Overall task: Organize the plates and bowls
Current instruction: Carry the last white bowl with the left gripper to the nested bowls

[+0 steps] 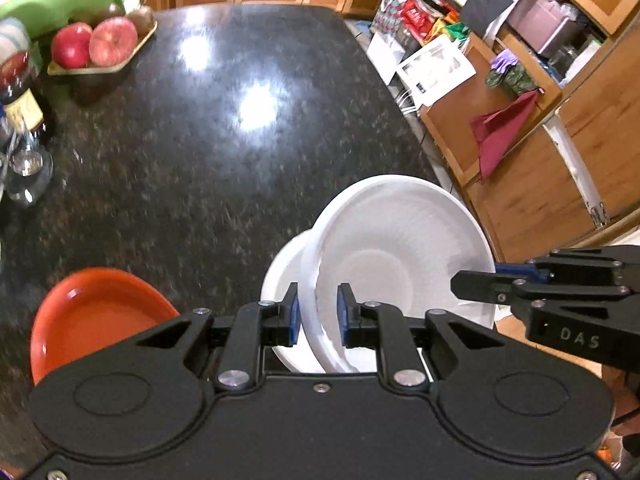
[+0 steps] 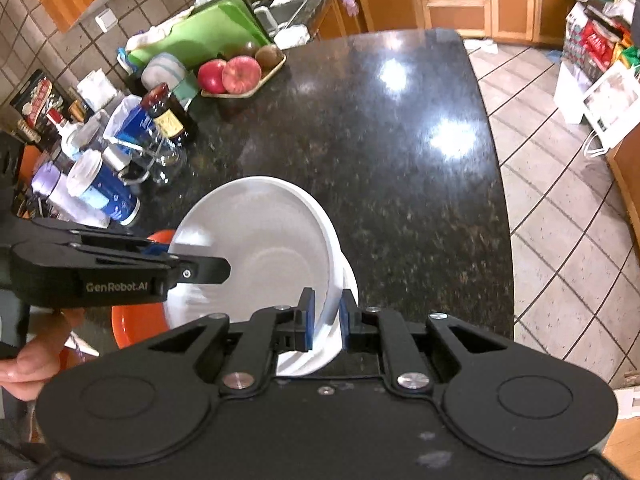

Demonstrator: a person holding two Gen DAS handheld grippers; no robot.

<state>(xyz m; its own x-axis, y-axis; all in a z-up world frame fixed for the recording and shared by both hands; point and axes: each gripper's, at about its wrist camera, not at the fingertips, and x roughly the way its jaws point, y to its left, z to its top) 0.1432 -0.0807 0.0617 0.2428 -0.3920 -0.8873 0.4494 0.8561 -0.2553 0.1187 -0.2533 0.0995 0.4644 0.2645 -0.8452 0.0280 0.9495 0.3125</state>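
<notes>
A white bowl point(image 1: 396, 252) is held tilted above the dark granite counter point(image 1: 200, 140). My left gripper point(image 1: 318, 310) is shut on its near rim. My right gripper point(image 2: 327, 314) is shut on the opposite rim of the same bowl point(image 2: 256, 248); it also shows at the right of the left wrist view point(image 1: 472, 286). A second white dish point(image 1: 286, 276) lies under and behind the bowl. An orange plate point(image 1: 92, 316) sits at the lower left of the counter; in the right wrist view it point(image 2: 140, 324) is partly hidden behind the left gripper.
A tray of apples point(image 1: 96, 42) stands at the far left of the counter. Bottles, jars and a glass point(image 2: 120, 152) crowd the left edge. The counter's right edge point(image 2: 496, 184) drops to a tiled floor. Cluttered wooden shelves point(image 1: 540, 80) are at the right.
</notes>
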